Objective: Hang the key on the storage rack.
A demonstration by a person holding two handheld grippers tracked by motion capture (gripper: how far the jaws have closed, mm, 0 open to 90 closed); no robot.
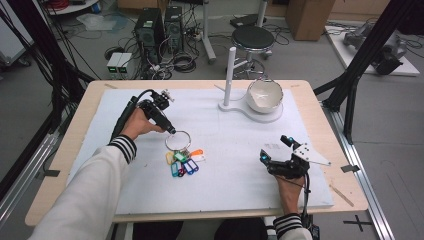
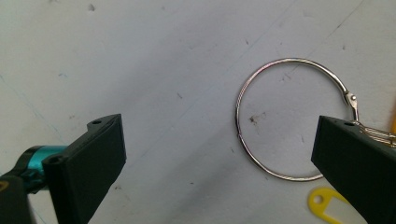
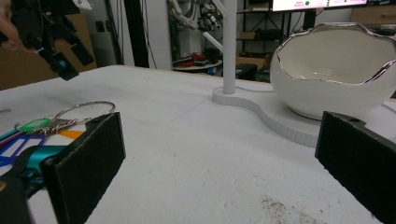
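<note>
One wooden table (image 1: 65, 150) carries one white mat (image 1: 235, 165) that covers nearly all of its top. Taking the metal key ring (image 1: 178, 140) as the marker: it lies flat on the mat, a little left of the mat's middle. Beyond it and off to the right stands one white stand (image 1: 229, 75), a single upright post on a curved flat base, and on that base sits one white bowl (image 1: 264, 95) with a jagged, eggshell-like rim. There are two grippers. The left gripper (image 1: 169, 127) is held just above the ring's far-left edge, tips pointing down at it; in the left gripper view its two black jaws stand wide apart, one off to the ring's left over bare mat, the other over the ring's clasp side, clamped on nothing. The right gripper (image 1: 274, 148) is well to the right of the ring and nearer the person, low over the mat; its jaws are also spread wide and hold nothing. On the near side of the ring, strung to it, is a bunch of plastic key tags (image 1: 183, 162): I count about six, in yellow, green, orange, white, blue and purple, though they overlap.
</note>
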